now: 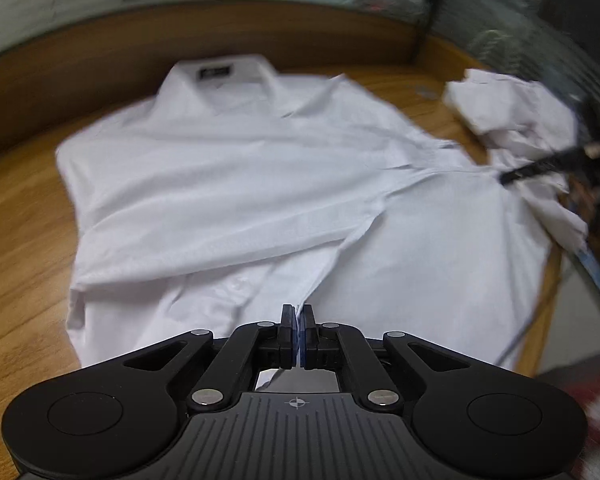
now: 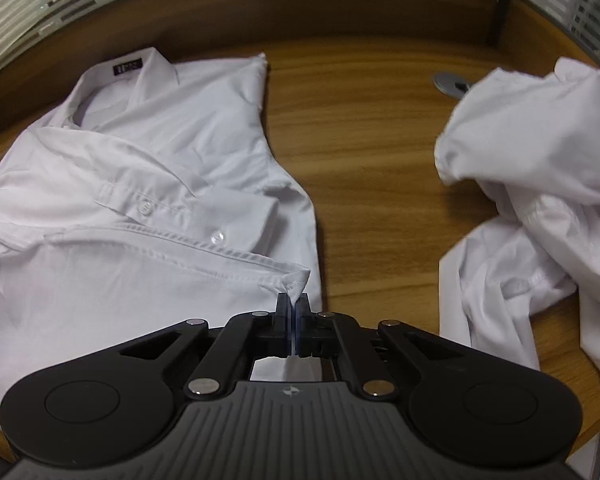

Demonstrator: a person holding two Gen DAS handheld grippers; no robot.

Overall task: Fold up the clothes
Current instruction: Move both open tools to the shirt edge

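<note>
Fingers of the left gripper (image 1: pixel 298 312) are clenched on a thin fold of white cloth at the near hem of the shirt (image 1: pixel 228 184), and fingers of the right gripper (image 2: pixel 293 300) are pinched the same way on the stitched corner of the button placket (image 2: pixel 296 278). Each pinch sits right at an edge, which makes sense: a seam or hem gives thin cloth something firm to be carried by, so a whole panel can be lifted or drawn over without bunching. The shirt lies spread on the wooden desk (image 2: pixel 372 152), collar (image 2: pixel 140 76) at the far side against the raised back panel, with its dark label showing inside. At least 1 sleeve is laid across the chest, its cuff and 2 buttons showing in the right wrist view, so the garment looks partly folded inward; how many folds remain I cannot settle from here. Off to the right, apart from the shirt on bare wood, a second white garment (image 2: pixel 540 184) sits in a crumpled heap, probably waiting or set aside. A small metal disc (image 2: pixel 446 80) is set in the desk just behind that heap.
</note>
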